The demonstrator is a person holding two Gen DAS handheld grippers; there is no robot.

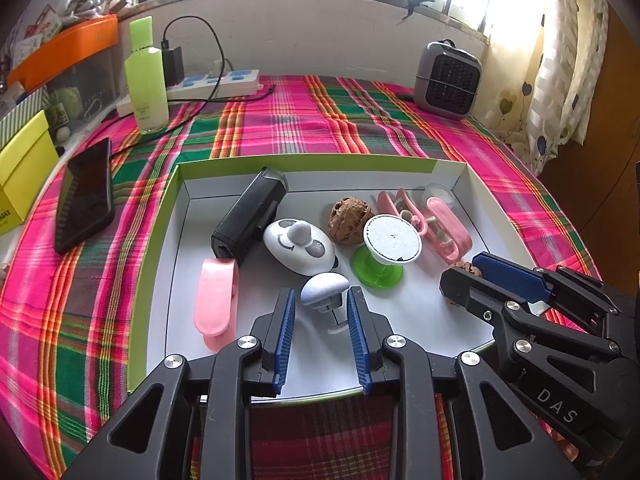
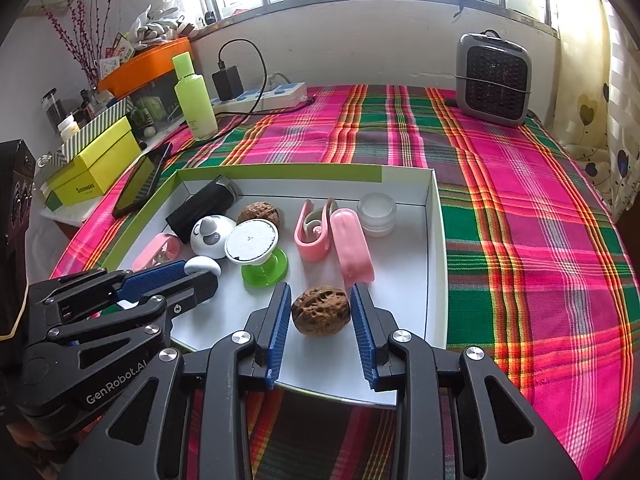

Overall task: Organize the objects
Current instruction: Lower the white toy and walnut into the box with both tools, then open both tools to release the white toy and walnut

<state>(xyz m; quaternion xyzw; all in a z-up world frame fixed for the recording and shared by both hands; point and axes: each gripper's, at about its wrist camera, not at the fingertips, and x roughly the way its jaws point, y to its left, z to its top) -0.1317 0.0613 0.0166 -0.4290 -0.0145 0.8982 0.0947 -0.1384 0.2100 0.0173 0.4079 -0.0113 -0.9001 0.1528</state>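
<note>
A shallow white box with a green rim (image 1: 304, 160) lies on the plaid cloth. My left gripper (image 1: 322, 294) stands open at the box's near edge, and a small white mushroom-shaped piece (image 1: 324, 286) lies loose between its blue pads. To its right, my right gripper (image 2: 321, 286) is shut on a brown walnut (image 2: 320, 312) just over the box floor. Further in lie a second walnut (image 1: 350, 218), a black block (image 1: 250, 216), a white panda-faced piece (image 1: 300, 246), a green-footed disc (image 1: 384, 252), pink clips (image 1: 440, 224) and a small clear jar (image 2: 376, 212).
A dark phone (image 1: 86, 196) lies left of the box, beside a yellow carton (image 1: 20, 172). Behind stand a green bottle (image 1: 146, 76), a power strip with a charger (image 1: 216, 82) and a grey heater (image 1: 446, 80). A curtain hangs at the right.
</note>
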